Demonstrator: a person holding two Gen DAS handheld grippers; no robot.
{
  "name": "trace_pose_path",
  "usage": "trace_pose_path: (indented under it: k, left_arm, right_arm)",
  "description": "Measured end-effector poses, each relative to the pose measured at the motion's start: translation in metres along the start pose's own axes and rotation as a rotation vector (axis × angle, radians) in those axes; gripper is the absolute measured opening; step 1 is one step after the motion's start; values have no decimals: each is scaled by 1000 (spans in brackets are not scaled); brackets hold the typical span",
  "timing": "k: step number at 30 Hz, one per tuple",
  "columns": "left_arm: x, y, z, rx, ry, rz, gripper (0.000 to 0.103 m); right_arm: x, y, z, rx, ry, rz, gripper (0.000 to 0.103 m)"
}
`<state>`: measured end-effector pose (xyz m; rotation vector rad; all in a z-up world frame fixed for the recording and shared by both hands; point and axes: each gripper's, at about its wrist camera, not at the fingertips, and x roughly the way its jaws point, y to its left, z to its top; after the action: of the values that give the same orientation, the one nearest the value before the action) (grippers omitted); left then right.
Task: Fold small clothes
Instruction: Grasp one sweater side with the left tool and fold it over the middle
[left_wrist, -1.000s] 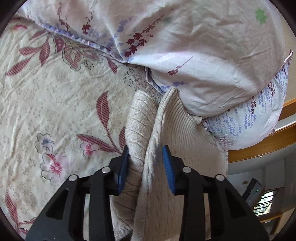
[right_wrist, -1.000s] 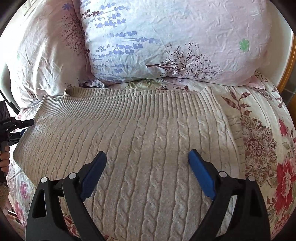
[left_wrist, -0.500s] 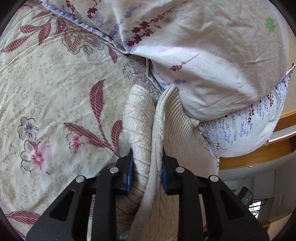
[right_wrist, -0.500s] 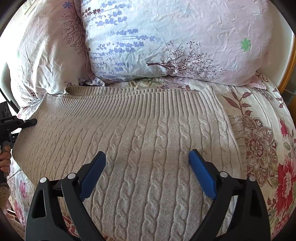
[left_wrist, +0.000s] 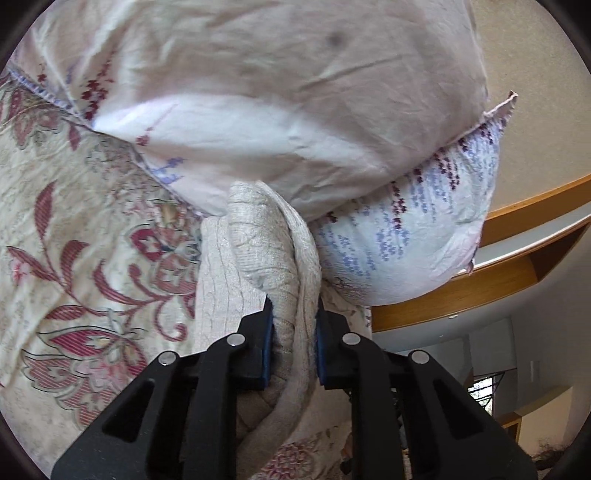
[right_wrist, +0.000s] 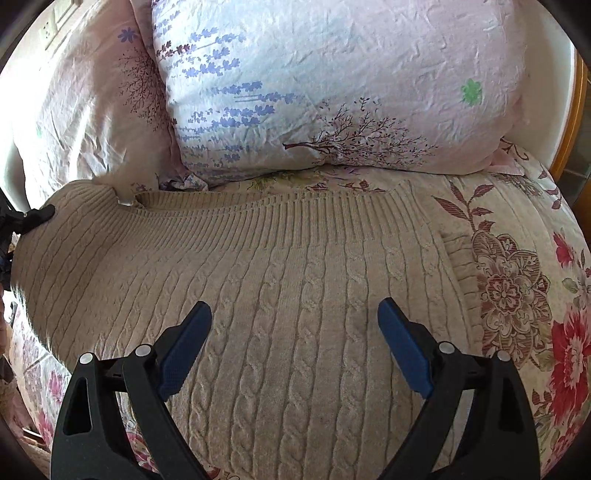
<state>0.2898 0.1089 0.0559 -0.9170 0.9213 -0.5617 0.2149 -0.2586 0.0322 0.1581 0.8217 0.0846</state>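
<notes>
Left tool (left_wrist: 293, 325) pinching beige sweater (left_wrist: 280, 258) edge

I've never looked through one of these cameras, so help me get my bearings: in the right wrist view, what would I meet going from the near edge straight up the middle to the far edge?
Right gripper, its jaws wide apart → beige cable-knit sweater → sweater's ribbed hem → strip of flowered bedspread → pale pillow with lavender print.

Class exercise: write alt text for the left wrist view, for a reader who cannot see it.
The left gripper, black with blue pads, has just been closing and pinches a bunched fold of the beige cable-knit sweater. Beyond lie a cream bedsheet with red flowers and a pale pink pillow stacked on a white, purple-flowered pillow.
</notes>
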Motion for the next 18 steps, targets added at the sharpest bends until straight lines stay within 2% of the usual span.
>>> trace_pose_path:
  k: [8, 14, 18]
  left_arm:
    - [50, -49, -9, -37, 66, -128, 16]
    - [82, -69, -12, -95, 97, -199, 16]
    - [106, -91, -16, -97, 131, -229, 16]
  right_arm:
    - [-15, -24, 2, 73, -38, -2, 93]
    - [-26, -44, -4, 120, -56, -17, 93]
    - [-34, -61, -8, 157, -69, -38, 93]
